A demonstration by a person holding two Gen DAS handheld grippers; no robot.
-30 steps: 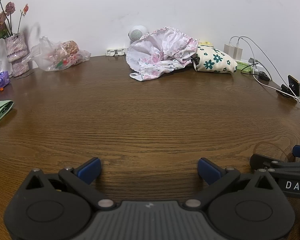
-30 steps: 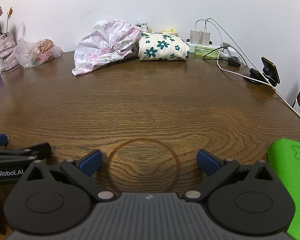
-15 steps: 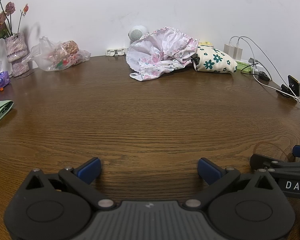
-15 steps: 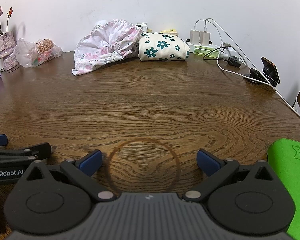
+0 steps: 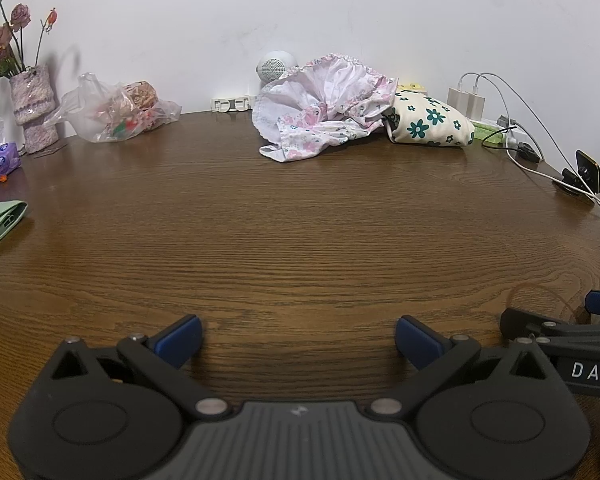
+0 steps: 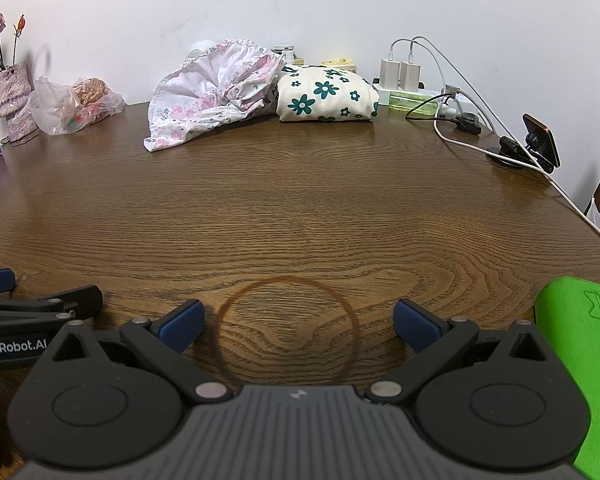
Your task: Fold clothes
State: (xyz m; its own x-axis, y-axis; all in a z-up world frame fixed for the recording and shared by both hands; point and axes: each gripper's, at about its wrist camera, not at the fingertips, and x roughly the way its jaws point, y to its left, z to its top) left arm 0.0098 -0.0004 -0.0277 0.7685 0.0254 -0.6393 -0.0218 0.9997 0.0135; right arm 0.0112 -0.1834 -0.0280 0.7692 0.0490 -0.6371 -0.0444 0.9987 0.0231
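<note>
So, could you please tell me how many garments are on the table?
2: a crumpled pink floral garment at the back, and a folded green-flowered one right beside it. More may be hidden behind.

Even, soft indoor light on my views, fairly bright. Flowers (image 5: 8, 36) throw a faint shadow on the wall (image 5: 300, 12). Mild sheen on the table (image 6: 300, 208) far edge. Fisheye bends edges; corners vignette dark. Focus sharp throughout.

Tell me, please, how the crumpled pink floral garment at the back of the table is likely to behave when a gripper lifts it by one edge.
The pink floral garment looks thin and rumpled, so it would probably hang limp and unfurl. It seems light. It rests against the folded flower-print cloth, which may get nudged.
</note>
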